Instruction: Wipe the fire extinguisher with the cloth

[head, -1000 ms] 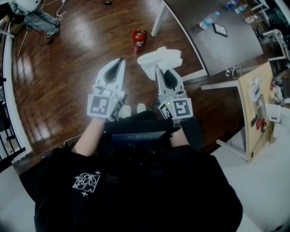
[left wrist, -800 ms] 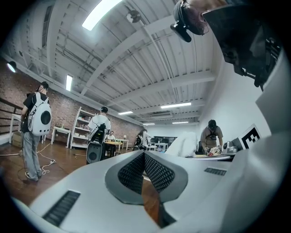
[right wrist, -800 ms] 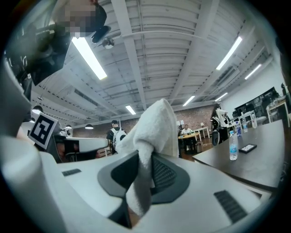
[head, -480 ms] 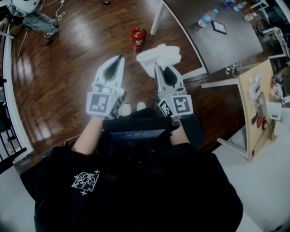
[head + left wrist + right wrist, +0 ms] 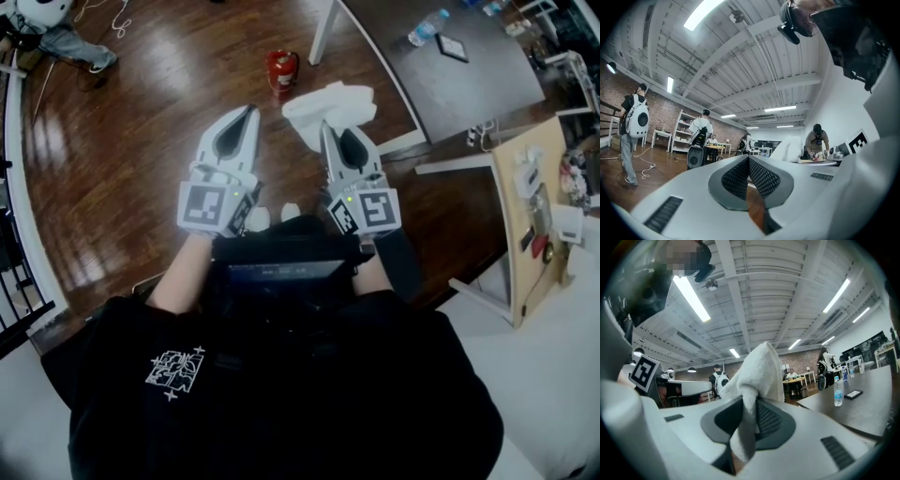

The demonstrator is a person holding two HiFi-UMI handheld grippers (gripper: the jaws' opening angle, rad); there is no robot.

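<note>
A small red fire extinguisher (image 5: pixel 281 69) stands on the wooden floor ahead of me, seen from above in the head view. My right gripper (image 5: pixel 326 129) is shut on a white cloth (image 5: pixel 330 105), which bunches up past its tips; in the right gripper view the white cloth (image 5: pixel 757 376) rises between the jaws. My left gripper (image 5: pixel 251 112) is shut with nothing in it, its pads (image 5: pixel 749 177) meeting in the left gripper view. Both grippers are held level in front of my body, short of the extinguisher.
A dark table (image 5: pixel 450 75) with white legs stands to the right, carrying a water bottle (image 5: pixel 422 26) and a flat device (image 5: pixel 452 47). A wooden board (image 5: pixel 534 216) with fittings is at the far right. A railing (image 5: pixel 14 244) runs along the left. People stand in the background.
The extinguisher and table have slid up the head view a little. Both grippers keep their pose, the cloth still held.
</note>
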